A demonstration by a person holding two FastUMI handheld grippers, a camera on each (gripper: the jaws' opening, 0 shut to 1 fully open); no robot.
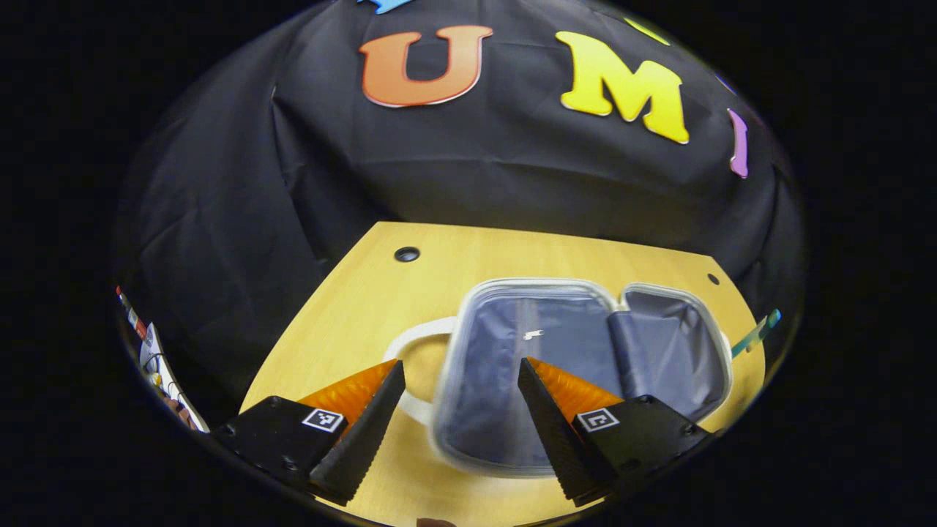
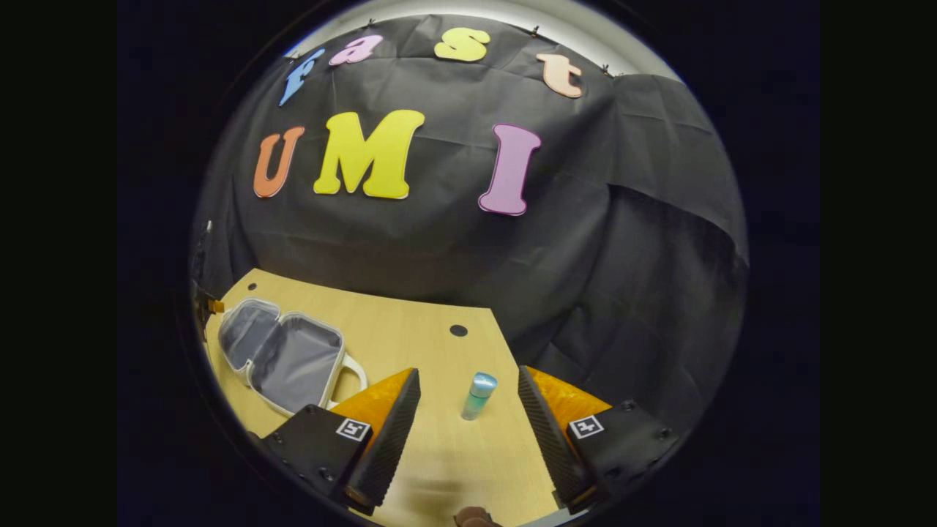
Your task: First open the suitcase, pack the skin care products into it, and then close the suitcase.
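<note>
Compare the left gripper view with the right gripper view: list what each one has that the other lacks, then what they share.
Left gripper view alone: the small pale zipper pull on the grey lining, and the open left gripper hanging above the case.
Right gripper view alone: the small upright blue-capped skin care bottle on the table, standing between the fingers of the open right gripper, apart from both.
Shared: the white-rimmed suitcase with grey lining, lying open with nothing packed in it, and the light wooden table.
</note>
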